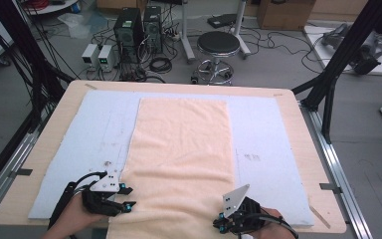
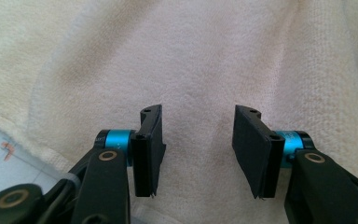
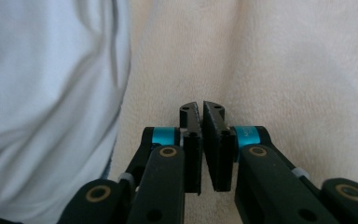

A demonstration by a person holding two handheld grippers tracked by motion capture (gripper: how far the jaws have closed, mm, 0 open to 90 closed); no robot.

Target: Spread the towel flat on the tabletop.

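A peach towel (image 1: 184,144) lies lengthwise on a pale blue mat (image 1: 94,129), and its near end hangs over the table's front edge. My left gripper (image 1: 129,196) is at the towel's near left corner. In the left gripper view it (image 2: 198,112) stands open just above the towel (image 2: 191,56), with nothing between the jaws. My right gripper (image 1: 220,222) sits at the towel's near right edge and points left. In the right gripper view it (image 3: 200,106) is shut, the pads pressed together over the towel (image 3: 284,70); I see no cloth between them.
The mat covers most of a wooden table (image 1: 49,149). A wrinkled white cloth (image 3: 42,93) lies to the left in the right gripper view. Beyond the table stand a black stool (image 1: 218,45) and computer towers (image 1: 129,27). Black frame posts (image 1: 338,59) rise at the right.
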